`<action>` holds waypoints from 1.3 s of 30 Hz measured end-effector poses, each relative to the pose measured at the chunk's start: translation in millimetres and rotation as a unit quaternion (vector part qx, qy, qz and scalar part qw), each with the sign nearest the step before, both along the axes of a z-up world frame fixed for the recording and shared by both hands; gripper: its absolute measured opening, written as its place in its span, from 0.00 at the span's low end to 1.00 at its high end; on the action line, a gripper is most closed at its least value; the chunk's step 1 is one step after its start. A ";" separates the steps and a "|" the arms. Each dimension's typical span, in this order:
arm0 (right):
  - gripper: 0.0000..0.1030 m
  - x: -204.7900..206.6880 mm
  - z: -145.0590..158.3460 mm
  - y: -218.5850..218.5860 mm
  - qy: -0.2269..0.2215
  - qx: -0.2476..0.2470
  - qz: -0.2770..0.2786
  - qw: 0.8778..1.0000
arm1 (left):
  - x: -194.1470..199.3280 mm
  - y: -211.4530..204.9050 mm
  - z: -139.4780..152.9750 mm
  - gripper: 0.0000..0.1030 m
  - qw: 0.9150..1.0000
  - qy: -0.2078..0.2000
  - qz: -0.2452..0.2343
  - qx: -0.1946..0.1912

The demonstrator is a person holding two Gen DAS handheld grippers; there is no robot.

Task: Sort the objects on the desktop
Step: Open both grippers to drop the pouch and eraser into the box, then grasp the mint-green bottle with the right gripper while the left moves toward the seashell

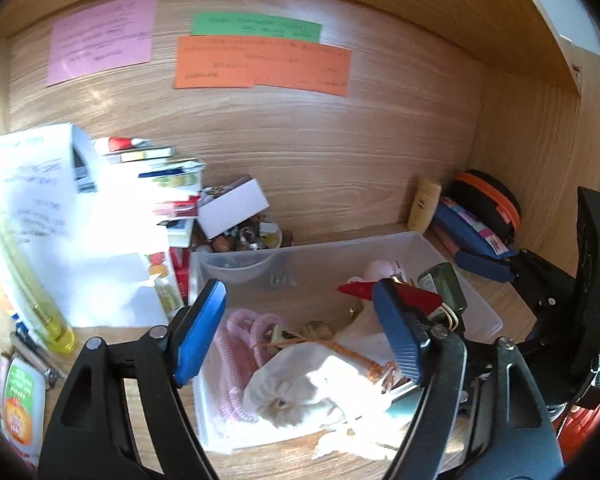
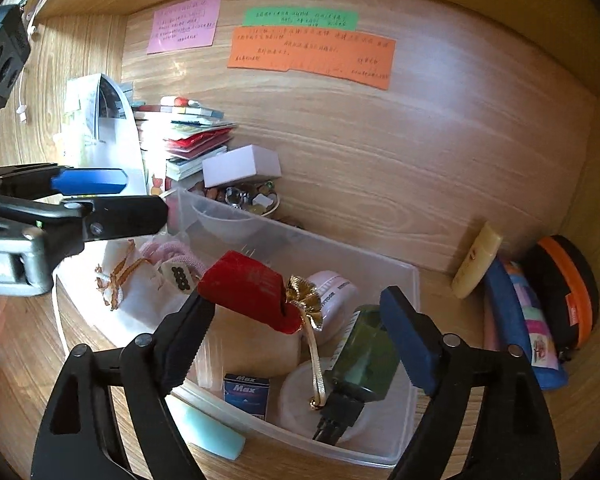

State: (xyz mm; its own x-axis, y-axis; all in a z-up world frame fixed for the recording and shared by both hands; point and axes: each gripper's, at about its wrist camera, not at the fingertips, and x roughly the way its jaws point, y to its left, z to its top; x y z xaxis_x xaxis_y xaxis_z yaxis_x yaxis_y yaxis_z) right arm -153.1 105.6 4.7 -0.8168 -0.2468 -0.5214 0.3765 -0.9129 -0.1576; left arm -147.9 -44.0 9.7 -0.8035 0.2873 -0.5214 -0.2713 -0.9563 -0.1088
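red pouch (image 2: 246,294) sits in the clear box (image 2: 414,300). both the left gripper (image 1: 300,336) and right gripper (image 2: 294,344) have fingers spread wide, holding nothing. each should lift straight up, slowly.

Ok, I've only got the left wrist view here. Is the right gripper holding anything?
Observer: No. In the right wrist view, the right gripper stands open over the clear plastic bin, and its pads press on nothing.
Operator: What's near the red pouch that I can't see?
Observer: A small blue box marked Max, standing by the bin's front wall.
Operator: And the green bottle?
Observer: It lies tilted, with its black cap towards the camera, resting over a round white container.
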 end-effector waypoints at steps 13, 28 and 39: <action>0.82 41.6 34.9 29.2 0.015 -0.063 0.005 0.998 | 68.0 -37.5 -1.8 0.88 0.996 0.023 0.090 -0.013; 0.82 75.2 -24.1 17.0 -0.119 -0.058 -0.029 0.991 | 103.5 -55.5 -43.1 0.93 0.996 0.006 0.082 -0.042; 0.82 51.9 -58.1 -30.9 -0.205 -0.019 -0.045 0.978 | 122.6 -70.0 -44.4 0.96 0.997 0.030 0.065 0.015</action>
